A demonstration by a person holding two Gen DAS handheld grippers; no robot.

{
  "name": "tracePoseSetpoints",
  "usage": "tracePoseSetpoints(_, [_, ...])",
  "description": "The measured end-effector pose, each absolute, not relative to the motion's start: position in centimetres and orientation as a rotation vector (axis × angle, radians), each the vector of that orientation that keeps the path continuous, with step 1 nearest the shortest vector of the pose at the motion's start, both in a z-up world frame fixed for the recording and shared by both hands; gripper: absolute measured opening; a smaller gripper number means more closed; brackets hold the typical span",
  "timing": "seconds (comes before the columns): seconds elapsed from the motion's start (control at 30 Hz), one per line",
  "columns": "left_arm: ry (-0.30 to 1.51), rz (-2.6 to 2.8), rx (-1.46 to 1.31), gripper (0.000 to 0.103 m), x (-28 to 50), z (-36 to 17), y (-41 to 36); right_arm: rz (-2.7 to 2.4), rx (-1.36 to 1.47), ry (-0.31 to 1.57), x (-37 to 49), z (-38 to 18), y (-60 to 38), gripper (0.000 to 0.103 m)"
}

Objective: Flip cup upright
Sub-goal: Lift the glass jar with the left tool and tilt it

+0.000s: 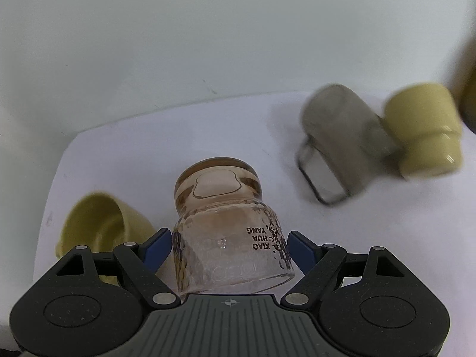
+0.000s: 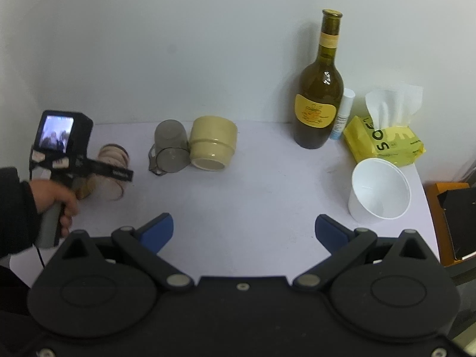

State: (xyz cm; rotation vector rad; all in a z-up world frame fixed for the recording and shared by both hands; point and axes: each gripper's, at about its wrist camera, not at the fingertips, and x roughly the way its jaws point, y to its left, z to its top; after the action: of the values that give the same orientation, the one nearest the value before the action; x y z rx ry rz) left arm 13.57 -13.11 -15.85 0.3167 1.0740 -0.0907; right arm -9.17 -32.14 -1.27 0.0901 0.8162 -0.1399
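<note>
Left gripper is clamping the amber glass cup; yellow cup is crowding its left; right gripper is gaping, holding nothing.

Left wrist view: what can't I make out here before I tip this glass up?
- Pink glass cup: whether the blue fingers touch it; its walls hide the contact.
- Its rim: hidden behind the left gripper body.
- Grey cup and yellow cup: motion-blurred, so touching is unclear.
- Right wrist view: the left gripper covers most of the glass.
</note>
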Motion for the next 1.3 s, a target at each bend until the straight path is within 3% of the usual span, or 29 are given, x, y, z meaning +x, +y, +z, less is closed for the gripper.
tracePoseSetpoints(0.9, [1.131,-0.106,0.230,0.079,3.4,-14.9,-14.8,-0.027,0.041,0.792,-9.3,-0.5,-31.8,0.103])
tracePoseSetpoints(1.3, [1.133,-0.104,0.220,0.081,2.8,-14.8,-14.3,-0.004,0.034,0.825,-9.2,-0.9,-30.6,0.103])
